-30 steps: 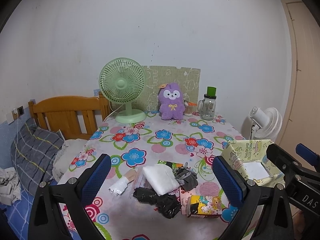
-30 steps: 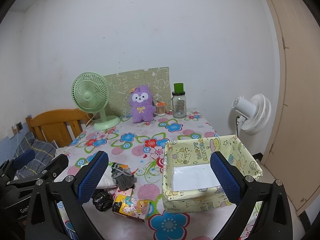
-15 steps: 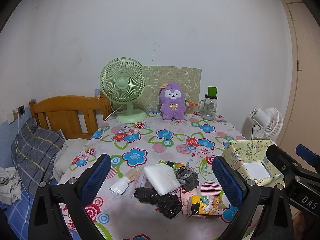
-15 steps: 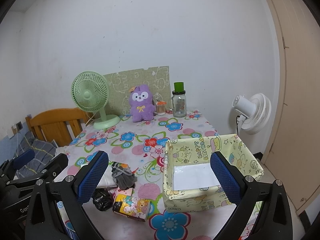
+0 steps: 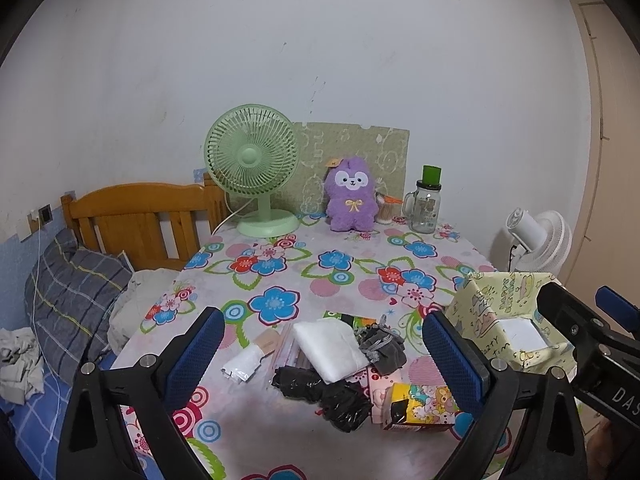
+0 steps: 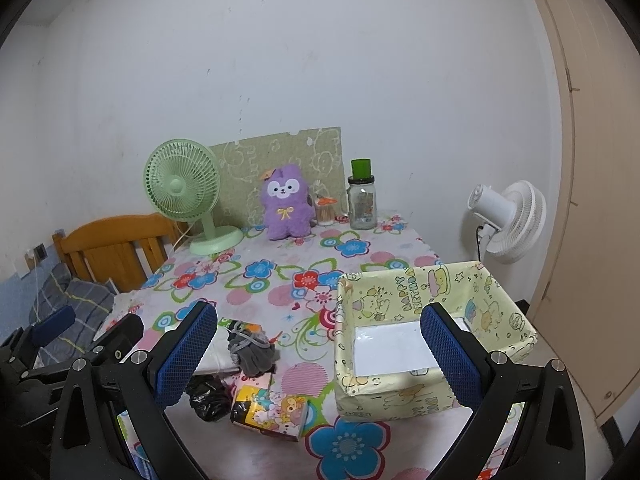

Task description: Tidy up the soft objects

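A heap of soft items lies near the table's front edge: a white padded packet (image 5: 330, 347), a grey knitted bundle (image 5: 382, 350) (image 6: 251, 350), crumpled black plastic (image 5: 326, 390) (image 6: 206, 396), a cartoon-printed tissue pack (image 5: 420, 408) (image 6: 272, 410) and a small white sachet (image 5: 242, 364). A yellow cartoon-printed box (image 6: 434, 334) (image 5: 502, 322) stands open to the right, only a white sheet inside. My left gripper (image 5: 322, 354) hovers open above the heap. My right gripper (image 6: 320, 356) hangs open between heap and box. Both are empty.
At the far edge of the flower-print tablecloth (image 5: 332, 276) stand a green desk fan (image 5: 254, 168), a purple plush toy (image 5: 352, 198) and a glass jar with green lid (image 5: 426, 204). A wooden headboard (image 5: 136, 220) and bedding lie left; a white floor fan (image 6: 508, 220) stands right.
Both views have shifted only slightly; the objects on the table have not moved and both grippers stay open.
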